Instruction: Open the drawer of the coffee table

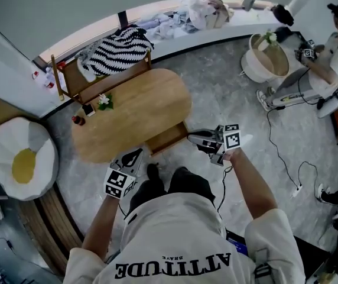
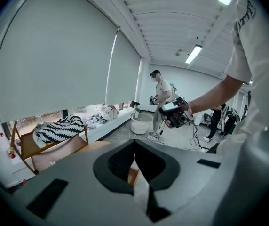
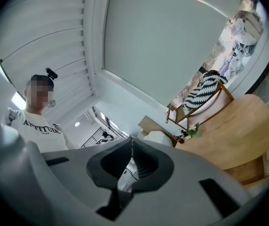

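Head view has the left gripper (image 1: 135, 155) with its jaws pressed together on nothing, near the person's knees. The right gripper (image 1: 191, 138), likewise closed and empty, sits just beside the drawer (image 1: 166, 138), which juts out from the near edge of the oval wooden coffee table (image 1: 133, 108).

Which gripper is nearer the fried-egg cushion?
Left. The left gripper hangs right of the fried-egg cushion in the head view, by the coffee table's near edge; the right gripper is farther right, beyond the drawer.
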`<act>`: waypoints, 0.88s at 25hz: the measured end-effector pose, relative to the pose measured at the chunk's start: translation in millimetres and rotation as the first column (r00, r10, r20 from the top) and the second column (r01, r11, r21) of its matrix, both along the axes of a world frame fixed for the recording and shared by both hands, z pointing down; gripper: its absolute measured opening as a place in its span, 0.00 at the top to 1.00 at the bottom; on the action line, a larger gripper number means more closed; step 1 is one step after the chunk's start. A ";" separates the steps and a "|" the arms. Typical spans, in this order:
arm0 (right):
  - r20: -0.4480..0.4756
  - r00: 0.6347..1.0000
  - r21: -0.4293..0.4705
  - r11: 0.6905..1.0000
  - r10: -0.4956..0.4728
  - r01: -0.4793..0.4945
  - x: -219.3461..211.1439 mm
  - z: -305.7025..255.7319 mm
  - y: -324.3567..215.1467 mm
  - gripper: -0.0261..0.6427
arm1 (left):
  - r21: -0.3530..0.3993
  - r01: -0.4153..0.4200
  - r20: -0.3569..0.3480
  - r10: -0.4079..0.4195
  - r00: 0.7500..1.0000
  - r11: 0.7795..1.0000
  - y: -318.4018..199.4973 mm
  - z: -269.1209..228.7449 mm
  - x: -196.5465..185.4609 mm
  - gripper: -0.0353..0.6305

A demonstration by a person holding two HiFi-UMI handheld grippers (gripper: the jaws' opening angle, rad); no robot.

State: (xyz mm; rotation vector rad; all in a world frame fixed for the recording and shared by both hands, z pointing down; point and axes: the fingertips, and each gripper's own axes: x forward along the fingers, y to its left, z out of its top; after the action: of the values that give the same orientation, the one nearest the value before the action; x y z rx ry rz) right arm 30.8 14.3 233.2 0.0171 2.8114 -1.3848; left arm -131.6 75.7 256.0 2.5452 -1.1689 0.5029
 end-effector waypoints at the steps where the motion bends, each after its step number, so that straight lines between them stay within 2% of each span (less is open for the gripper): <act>1: 0.007 1.000 0.005 1.000 0.001 -0.001 4.7 -4.2 4.1 0.92 | 0.002 0.011 0.003 -0.011 1.000 1.000 2.9 -1.4 6.2 0.92; 6: 0.035 0.999 0.023 0.999 -0.039 0.038 27.8 -16.3 23.5 0.92 | 0.024 0.073 0.007 -0.073 0.997 0.997 15.4 -10.1 44.8 0.92; 10: 0.044 0.995 0.019 0.996 -0.093 0.093 46.7 -17.3 47.2 0.92 | 0.027 0.156 -0.034 -0.155 0.987 0.987 28.3 -15.3 77.5 0.92; 12: 0.029 0.991 0.034 0.991 -0.131 0.130 58.9 -14.3 60.7 0.92 | 0.030 0.187 -0.047 -0.185 0.982 0.982 36.3 -15.6 95.6 0.92; 17: -0.005 0.981 0.066 0.979 -0.194 0.194 96.5 -8.5 88.6 0.92 | 0.051 0.231 -0.031 -0.230 0.973 0.972 60.2 -18.0 137.2 0.92; 22: -0.051 0.980 0.110 0.975 -0.191 0.195 121.6 -13.2 102.9 0.92 | 0.060 0.280 -0.024 -0.279 0.960 0.958 88.3 -27.4 158.6 0.92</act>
State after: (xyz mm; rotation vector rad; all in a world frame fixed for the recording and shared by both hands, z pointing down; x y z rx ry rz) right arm 152.4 117.1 220.1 0.2735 2.9884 -1.2651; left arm 27.0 164.0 228.7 2.3722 -1.5296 0.3815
